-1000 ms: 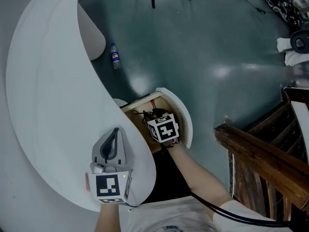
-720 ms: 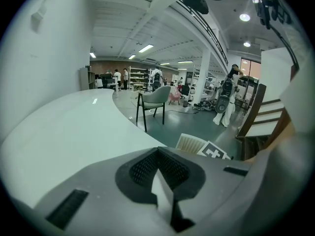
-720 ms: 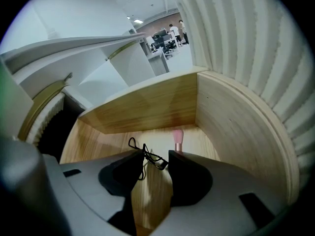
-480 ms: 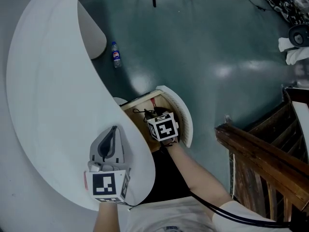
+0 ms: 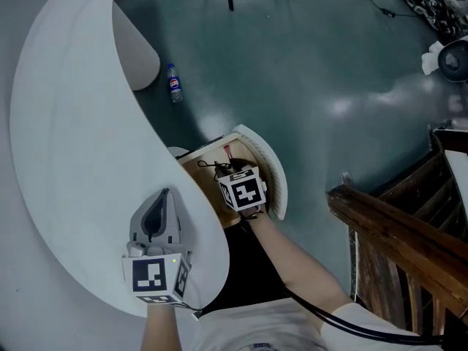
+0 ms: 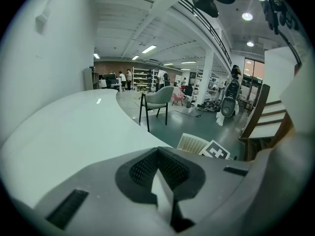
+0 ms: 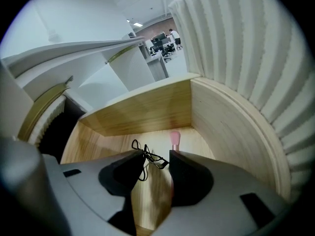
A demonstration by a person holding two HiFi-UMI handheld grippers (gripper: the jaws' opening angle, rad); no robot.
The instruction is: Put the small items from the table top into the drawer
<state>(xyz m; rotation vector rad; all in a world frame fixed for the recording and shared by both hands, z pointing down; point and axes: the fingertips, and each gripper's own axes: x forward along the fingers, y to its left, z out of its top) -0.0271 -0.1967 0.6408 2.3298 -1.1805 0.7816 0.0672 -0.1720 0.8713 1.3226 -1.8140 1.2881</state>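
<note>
The left gripper [image 5: 156, 212] is being held over the white curved table top [image 5: 66, 159], its jaws pressed together with nothing between them. To its right, the right gripper [image 7: 156, 157] is being held down inside the open wooden drawer [image 7: 147, 107], jaws apart and clamping nothing. At its tips, a tangled black cord [image 7: 147, 155] and a pink stick [image 7: 175, 139] are lying on the drawer floor.

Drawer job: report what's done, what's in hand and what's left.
Done: a tangled black cable and a pink item lie on the open drawer's wooden floor.
In hand: nothing. The right gripper hangs over the drawer with jaws apart; the left gripper is shut and empty over the white table top.
Left: no small item shows on the visible table top, so probably only closing the drawer.
</note>
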